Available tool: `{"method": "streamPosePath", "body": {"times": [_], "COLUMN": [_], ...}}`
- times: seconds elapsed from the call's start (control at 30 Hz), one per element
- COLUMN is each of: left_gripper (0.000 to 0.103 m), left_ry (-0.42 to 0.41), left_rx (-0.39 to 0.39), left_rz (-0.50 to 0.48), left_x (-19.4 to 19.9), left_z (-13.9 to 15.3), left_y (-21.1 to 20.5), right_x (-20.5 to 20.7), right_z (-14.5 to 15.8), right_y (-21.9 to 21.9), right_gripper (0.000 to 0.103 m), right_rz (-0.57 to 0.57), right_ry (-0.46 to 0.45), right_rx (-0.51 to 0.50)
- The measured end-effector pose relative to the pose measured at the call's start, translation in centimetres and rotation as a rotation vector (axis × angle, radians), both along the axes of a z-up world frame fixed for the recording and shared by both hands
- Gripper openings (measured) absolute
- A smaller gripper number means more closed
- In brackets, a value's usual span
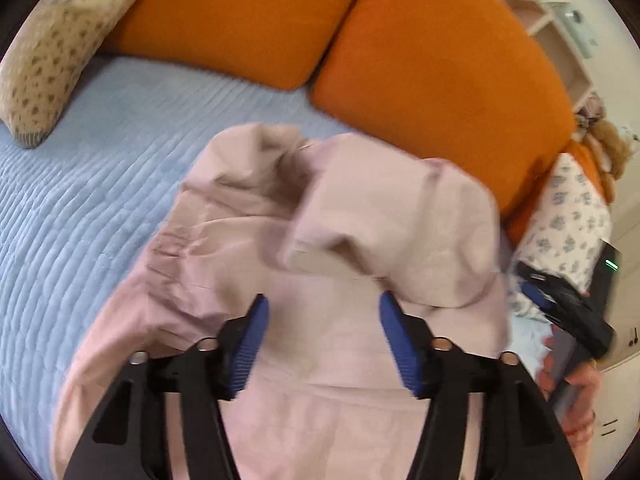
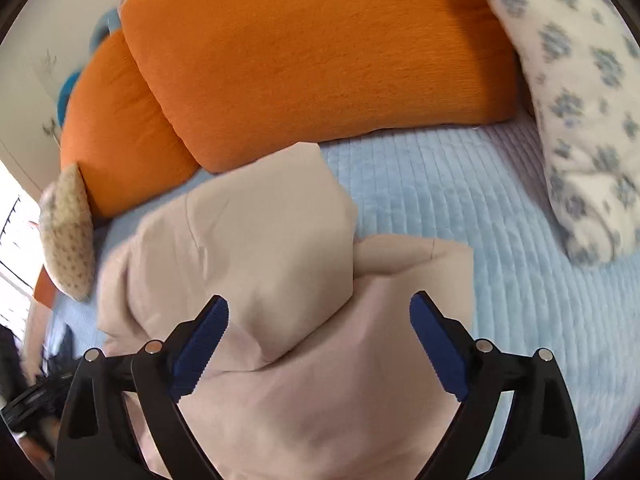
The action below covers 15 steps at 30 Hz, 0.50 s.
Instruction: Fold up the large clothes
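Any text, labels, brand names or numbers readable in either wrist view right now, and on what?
None readable.
The pink garment shows no tag or print.
The orange cushions and the blue bedspread are plain.
The green light on the dark device at the right edge forms no legible character.

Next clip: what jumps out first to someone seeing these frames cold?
A rumpled pale pink garment lies heaped on the light blue quilted bedspread, right below both open grippers. Behind it, two big orange cushions lean side by side at the back of the bed.
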<state>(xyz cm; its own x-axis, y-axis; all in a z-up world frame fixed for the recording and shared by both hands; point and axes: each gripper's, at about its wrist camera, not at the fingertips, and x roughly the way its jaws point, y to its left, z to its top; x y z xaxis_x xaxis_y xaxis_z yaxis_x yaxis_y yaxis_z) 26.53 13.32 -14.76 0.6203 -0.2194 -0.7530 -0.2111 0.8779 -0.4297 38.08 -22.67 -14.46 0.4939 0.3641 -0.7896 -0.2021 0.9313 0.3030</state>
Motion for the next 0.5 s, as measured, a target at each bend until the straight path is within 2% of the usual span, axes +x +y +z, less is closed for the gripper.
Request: {"method": "streamPosePath", "body": {"times": [0.1,0.2,0.33,0.4,0.43,0.5], "left_gripper": [0.071,0.07,0.07,0.07,0.069,0.069], "left_ry": [-0.067,-0.036,0.008,0.045,0.068,0.103], "left_rx": [-0.011,-0.064,-0.074,-0.079,-0.068,-0.085], "left_rz": [-0.015,-0.02,-0.018,-0.021,-0.021,-0.022], "left_x": [0.8,3.8,7.9,9.7,10.5,12.0], "left_z": [1.2,0.1,-2.5,-3.9,-4.7,-6.2], "left_y": [-3.1,-4.9,-6.2,-6.6,-6.7,-6.5], "right_x": [1.8,3.6,4.9,5.3,5.5,6.0], "right_z": [-1.1,-2.9,-4.5,-4.9,-5.1,-5.3], "right_y": [0.8,1.4,1.9,2.1,2.2,2.5], "right_gripper": [0.091,0.091,0.091,0.084,0.072,0.056], "right_rz": [0.036,0.059,0.072,0.078,0.082,0.072], "right_ry": [0.03,0.079,0.109,0.102,0.1,0.114], "right_rx": [-0.053,-0.067,-0.001,0.032,0.056,0.063]}}
